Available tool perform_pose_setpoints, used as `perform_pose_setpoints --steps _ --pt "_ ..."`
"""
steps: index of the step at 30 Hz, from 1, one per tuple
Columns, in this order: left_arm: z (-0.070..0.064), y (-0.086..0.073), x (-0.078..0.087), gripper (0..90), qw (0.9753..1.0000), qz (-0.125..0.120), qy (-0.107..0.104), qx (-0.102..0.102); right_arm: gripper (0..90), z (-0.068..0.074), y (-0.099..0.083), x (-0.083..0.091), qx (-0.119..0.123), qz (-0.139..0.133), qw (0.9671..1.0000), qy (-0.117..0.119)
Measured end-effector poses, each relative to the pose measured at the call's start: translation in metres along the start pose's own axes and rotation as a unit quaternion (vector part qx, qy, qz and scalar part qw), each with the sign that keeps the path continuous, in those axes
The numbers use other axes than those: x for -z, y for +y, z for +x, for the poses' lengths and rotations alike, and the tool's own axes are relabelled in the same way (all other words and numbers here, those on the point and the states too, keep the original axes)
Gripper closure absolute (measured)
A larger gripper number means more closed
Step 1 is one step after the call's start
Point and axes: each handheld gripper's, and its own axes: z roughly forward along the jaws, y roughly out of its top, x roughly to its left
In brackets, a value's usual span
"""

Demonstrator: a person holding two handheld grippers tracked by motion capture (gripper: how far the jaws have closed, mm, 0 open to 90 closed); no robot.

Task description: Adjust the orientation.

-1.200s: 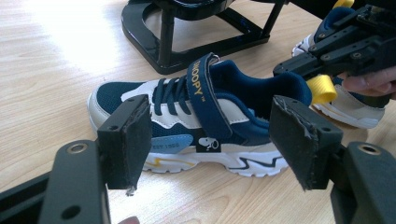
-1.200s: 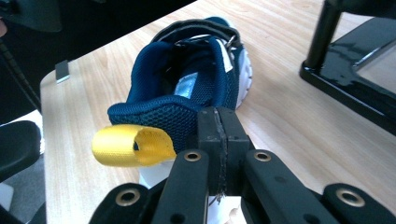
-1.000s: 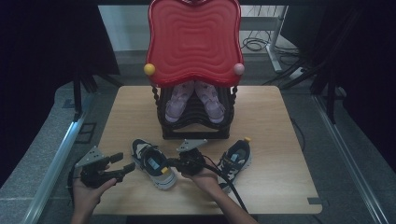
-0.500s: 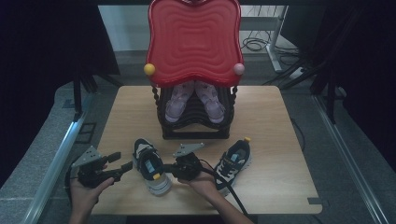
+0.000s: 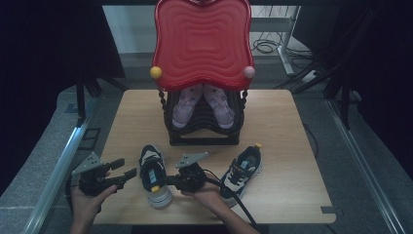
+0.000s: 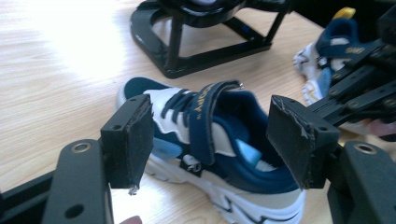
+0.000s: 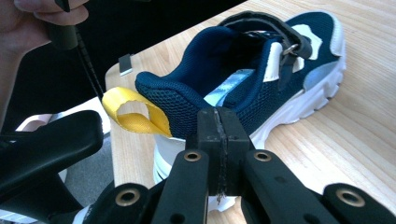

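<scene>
A navy and white strap sneaker [image 5: 153, 175] was laid on the wooden desk [image 5: 282, 126]. Its heel was met by the right tool [image 5: 168, 181], jaws pressed together. The left tool [image 5: 127, 169] was held spread beside it.

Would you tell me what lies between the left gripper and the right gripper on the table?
In the high view, a navy-and-white sneaker lies between the left gripper and the right gripper.
</scene>
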Motion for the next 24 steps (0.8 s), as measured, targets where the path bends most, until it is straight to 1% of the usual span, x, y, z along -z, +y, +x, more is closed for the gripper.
perform_pose_setpoints --steps 1,3,7,20,24 --pt "0.0 0.0 0.001 32.2 1.0 -0.005 -0.001 0.003 89.7 0.001 0.0 0.0 0.0 0.0 1.0 0.002" --pt "0.001 0.0 0.002 32.6 0.9999 -0.01 0.007 0.006 89.7 0.002 0.0 -0.001 0.002 0.0 1.0 0.006" --pt "0.004 -0.001 0.005 32.7 0.9997 -0.015 0.013 0.014 89.7 0.005 0.001 -0.004 0.002 -0.003 0.9999 0.014" --pt "0.006 -0.001 0.006 32.6 0.9996 -0.015 0.015 0.017 89.7 0.014 -0.001 -0.021 0.013 -0.009 0.9987 0.049" --pt "0.007 -0.001 0.008 32.7 0.9994 -0.017 0.018 0.022 89.7 0.017 -0.001 -0.026 0.019 -0.014 0.9983 0.054"
